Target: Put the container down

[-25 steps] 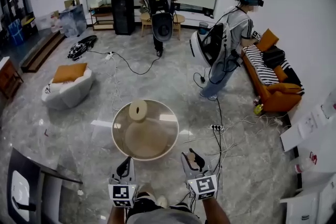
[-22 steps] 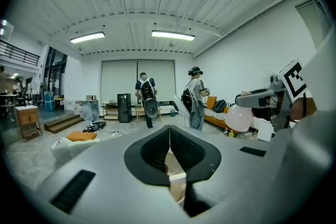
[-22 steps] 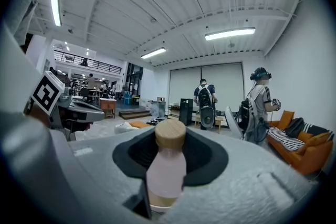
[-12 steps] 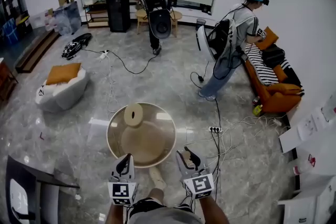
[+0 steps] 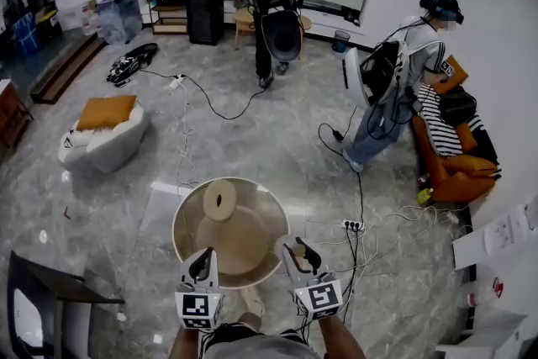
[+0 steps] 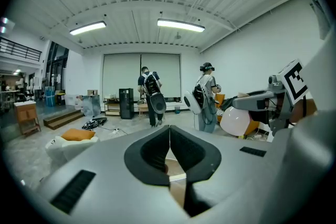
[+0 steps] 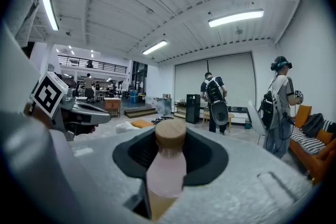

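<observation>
Grey stone floor (image 5: 252, 143), cables (image 5: 210, 102) everywhere. Round worktop (image 5: 180, 224) is just ahead, pale roll (image 5: 220, 199) near its far edge. Pink, wood-capped container (image 7: 168, 160) is clamped in right tongs (image 5: 303, 251), in the air at the worktop's near edge. Meanwhile left tongs (image 5: 200, 264) are closed, nothing between them. My read: light, rigid, smooth-walled so likely slippery. Tall and narrow, so tippy. Grip on the body below the cap looks right; land the base flat.
</observation>
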